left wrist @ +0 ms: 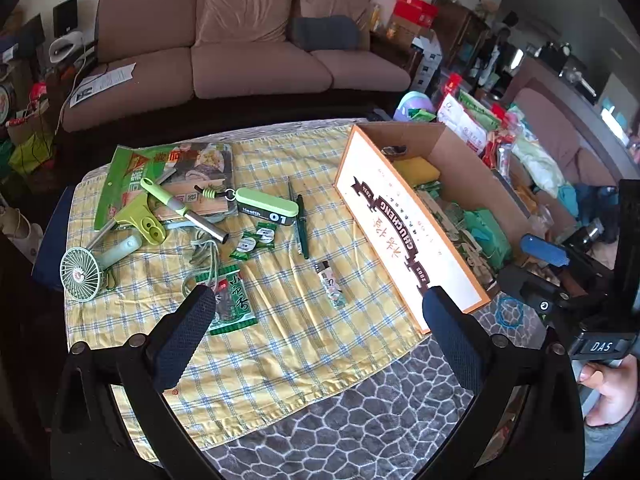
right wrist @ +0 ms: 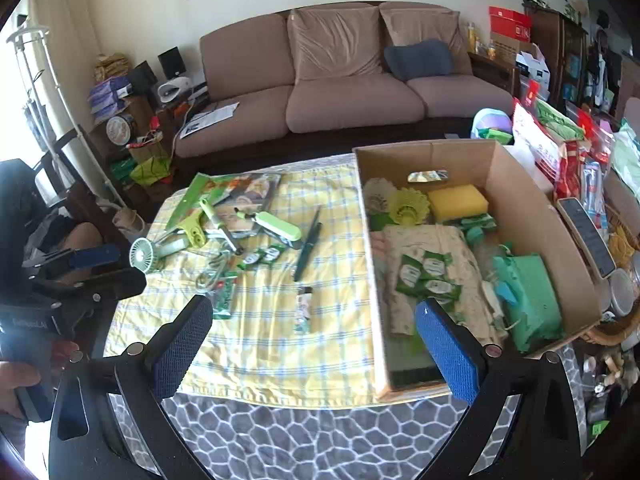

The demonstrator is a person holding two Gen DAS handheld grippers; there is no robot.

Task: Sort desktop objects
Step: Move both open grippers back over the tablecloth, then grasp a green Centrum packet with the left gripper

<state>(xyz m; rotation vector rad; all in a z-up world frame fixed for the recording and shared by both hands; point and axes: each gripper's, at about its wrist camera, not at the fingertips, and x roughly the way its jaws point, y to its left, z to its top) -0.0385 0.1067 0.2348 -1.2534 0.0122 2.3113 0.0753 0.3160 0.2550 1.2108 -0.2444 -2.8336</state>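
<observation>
Green items lie on a yellow checked cloth (left wrist: 280,320): a hand fan (left wrist: 82,270), a green case marked "Health 01" (left wrist: 266,208), a dark pen (left wrist: 302,226), small candy packets (left wrist: 254,240), a snack packet (left wrist: 232,300), a small lighter-like item (left wrist: 332,282) and a peeler (left wrist: 180,208). A cardboard box (right wrist: 532,208) at the right holds a yellow sponge (right wrist: 458,200), green packets (right wrist: 428,276) and cloths. My left gripper (left wrist: 318,330) is open and empty above the cloth's near part. My right gripper (right wrist: 316,344) is open and empty above the box's near left edge.
A brown sofa (right wrist: 340,80) stands behind the table. Bags and clutter (right wrist: 560,148) crowd the right side beyond the box. A grey pebble-pattern mat (right wrist: 320,440) covers the table's near edge. A green food package (left wrist: 168,176) lies at the cloth's far left.
</observation>
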